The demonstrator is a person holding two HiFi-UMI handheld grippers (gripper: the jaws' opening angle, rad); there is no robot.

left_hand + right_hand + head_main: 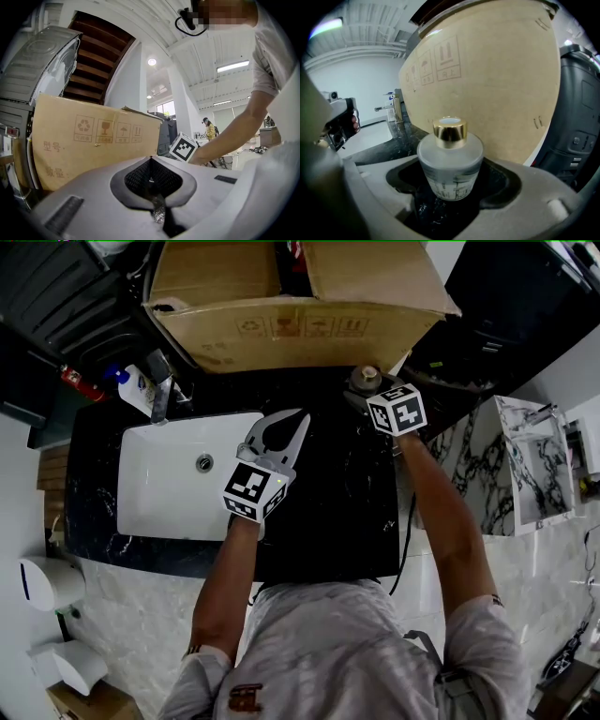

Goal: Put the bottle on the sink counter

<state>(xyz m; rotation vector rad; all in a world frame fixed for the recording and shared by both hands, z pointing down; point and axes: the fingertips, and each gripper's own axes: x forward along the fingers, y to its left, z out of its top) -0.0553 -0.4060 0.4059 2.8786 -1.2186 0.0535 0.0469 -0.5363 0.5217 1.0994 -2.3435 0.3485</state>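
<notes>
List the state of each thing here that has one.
Bottle: upright on counter, capped.
Left tongs: shut, empty.
Right tongs: open, either side of the bottle.
Box: top flaps open.
Sink: empty.

Left arm [223, 587]: bare forearm is extending forward from a short grey sleeve, elbow bent. It is carrying the white two-jaw left gripper [286, 423], whose black-and-white marker cube [255, 491] is facing up. In the left gripper view the jaws are meeting at the tips, with nothing between them.

Right arm [452, 521]: it is reaching farther forward, nearly straight. The white two-jaw right gripper [380, 395] is pointing ahead. Its jaws are standing apart around a frosted glass bottle with a gold cap [450, 164], dark gaps showing on both sides.
</notes>
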